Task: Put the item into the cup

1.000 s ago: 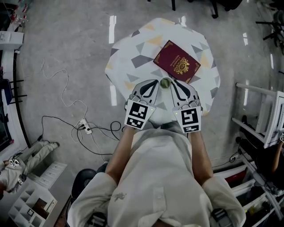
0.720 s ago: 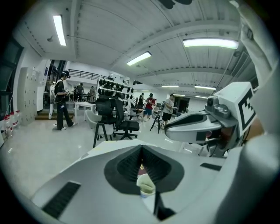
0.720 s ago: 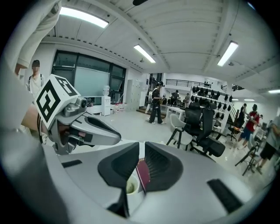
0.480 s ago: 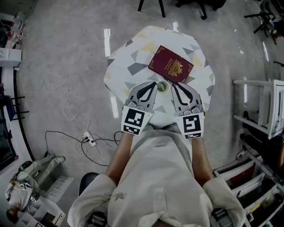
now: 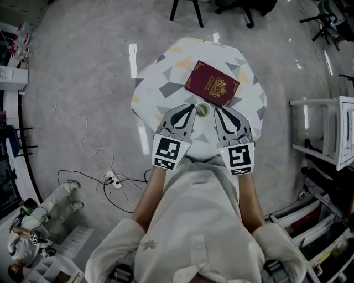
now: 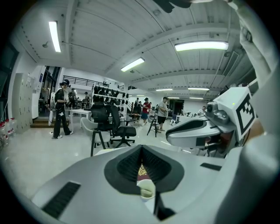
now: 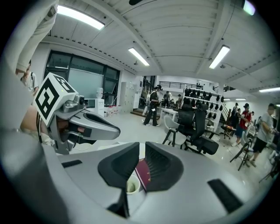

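Note:
A small pale cup (image 5: 203, 110) stands near the front edge of the little round table (image 5: 166, 72) with a triangle-patterned cloth. Behind it lies a maroon booklet with a gold crest (image 5: 212, 83). My left gripper (image 5: 188, 108) is just left of the cup and my right gripper (image 5: 217, 110) just right of it; both are shut with nothing in them. In the left gripper view the cup (image 6: 147, 190) and booklet (image 6: 142, 170) show below the left gripper (image 6: 141, 148). In the right gripper view the cup (image 7: 132, 186) and booklet (image 7: 143, 174) sit under the right gripper (image 7: 142, 146).
Cables and a power strip (image 5: 113, 179) lie on the floor at the left. A white rack (image 5: 332, 132) stands at the right and chair legs (image 5: 188, 11) beyond the table. Office chairs (image 6: 111, 127) and several people stand further off.
The head view has shifted a little, so the table sits slightly higher in frame. Both grippers stay shut beside the cup, and cup and booklet have not moved.

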Tool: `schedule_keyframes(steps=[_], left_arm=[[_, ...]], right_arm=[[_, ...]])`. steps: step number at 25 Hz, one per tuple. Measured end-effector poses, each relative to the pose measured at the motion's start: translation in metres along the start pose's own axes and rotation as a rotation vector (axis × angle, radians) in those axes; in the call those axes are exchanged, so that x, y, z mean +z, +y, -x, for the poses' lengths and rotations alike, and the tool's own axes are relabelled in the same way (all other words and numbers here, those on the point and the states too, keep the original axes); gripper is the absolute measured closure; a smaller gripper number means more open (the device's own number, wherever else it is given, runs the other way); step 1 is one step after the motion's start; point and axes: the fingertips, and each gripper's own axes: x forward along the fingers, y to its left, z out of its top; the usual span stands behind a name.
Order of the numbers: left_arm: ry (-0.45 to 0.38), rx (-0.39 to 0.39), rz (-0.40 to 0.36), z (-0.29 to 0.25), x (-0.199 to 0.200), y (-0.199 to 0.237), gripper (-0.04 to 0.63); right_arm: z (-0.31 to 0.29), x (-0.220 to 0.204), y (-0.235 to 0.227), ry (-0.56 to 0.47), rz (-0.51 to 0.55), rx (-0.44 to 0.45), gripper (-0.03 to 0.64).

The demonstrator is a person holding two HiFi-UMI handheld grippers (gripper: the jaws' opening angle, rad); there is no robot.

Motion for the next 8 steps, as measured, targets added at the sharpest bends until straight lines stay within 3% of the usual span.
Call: schedule_keyframes(steps=[8], left_arm=[[0.004,0.0,-0.005,0.0037,-0.003,0.0002,0.581]], right_arm=[[0.001,-0.005,0.004,0.017,0.005,-0.006,0.575]])
